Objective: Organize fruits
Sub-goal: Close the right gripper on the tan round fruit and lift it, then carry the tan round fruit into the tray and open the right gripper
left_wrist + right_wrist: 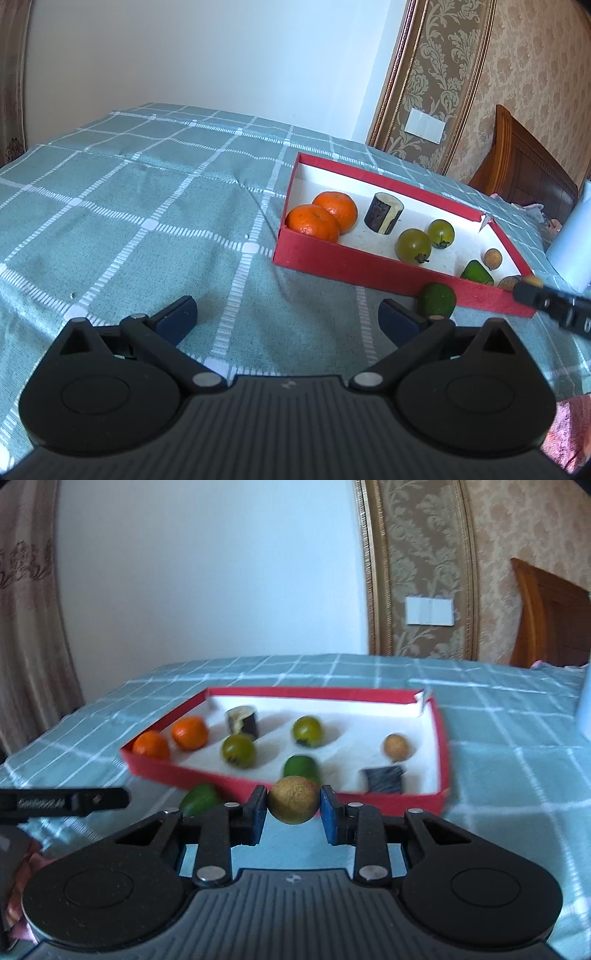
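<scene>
From the left wrist view, the left gripper [288, 314] hovers low over the green checked tablecloth [129, 221] with its jaws spread wide and nothing between them, probably waiting its turn. Ahead and to the right lies the red box [369, 273], white inside, holding two tangerines [314, 223], a dark cut cylinder [382, 213], two green tomatoes [413, 245], a small tan longan [493, 258] and a green piece [476, 273]. One green fruit [437, 300] lies on the cloth outside, touching the box's near wall, so it seems yet to be sorted. The right gripper [532, 286] reaches in at the right edge, a tan fruit at its tip. From the right wrist view, the right gripper [293, 806] has its blue pads [328, 812] closed on a round brownish longan [293, 799], held just before the box's near wall [388, 803], apparently to be carried over the rim and set down inside. The loose green fruit [199, 799] sits to the left, beside the left gripper's finger [66, 801]. This view is slightly blurred.
</scene>
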{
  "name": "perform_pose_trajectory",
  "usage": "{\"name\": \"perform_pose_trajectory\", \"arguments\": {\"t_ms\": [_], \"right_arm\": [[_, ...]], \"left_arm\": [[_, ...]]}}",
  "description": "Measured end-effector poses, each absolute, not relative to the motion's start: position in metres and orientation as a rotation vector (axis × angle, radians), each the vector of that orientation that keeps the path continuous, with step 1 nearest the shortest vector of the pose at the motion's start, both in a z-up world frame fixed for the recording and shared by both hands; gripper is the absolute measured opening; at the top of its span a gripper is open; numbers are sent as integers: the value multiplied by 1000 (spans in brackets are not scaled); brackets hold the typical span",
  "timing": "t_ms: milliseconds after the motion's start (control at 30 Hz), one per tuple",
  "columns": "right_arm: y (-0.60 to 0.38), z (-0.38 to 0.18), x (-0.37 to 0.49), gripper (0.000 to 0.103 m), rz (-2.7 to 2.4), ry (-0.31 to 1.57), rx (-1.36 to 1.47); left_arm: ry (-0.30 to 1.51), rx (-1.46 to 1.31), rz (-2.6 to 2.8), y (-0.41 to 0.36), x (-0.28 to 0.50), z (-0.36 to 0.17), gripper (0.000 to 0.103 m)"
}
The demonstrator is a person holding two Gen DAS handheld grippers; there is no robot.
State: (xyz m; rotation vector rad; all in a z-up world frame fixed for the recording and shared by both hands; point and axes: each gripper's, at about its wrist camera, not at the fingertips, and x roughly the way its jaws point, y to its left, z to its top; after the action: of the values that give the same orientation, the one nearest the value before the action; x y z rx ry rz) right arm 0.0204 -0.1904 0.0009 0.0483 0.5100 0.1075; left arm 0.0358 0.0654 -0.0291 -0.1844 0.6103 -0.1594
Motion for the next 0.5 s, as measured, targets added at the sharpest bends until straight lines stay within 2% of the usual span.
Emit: {"name": "perform_pose_trajectory", "arguments": {"t_ms": [500], "right_arm": [[-206, 2, 110, 30, -35, 534, -48]], "left_arm": [[610, -186, -160, 66, 36, -29, 103]]}}
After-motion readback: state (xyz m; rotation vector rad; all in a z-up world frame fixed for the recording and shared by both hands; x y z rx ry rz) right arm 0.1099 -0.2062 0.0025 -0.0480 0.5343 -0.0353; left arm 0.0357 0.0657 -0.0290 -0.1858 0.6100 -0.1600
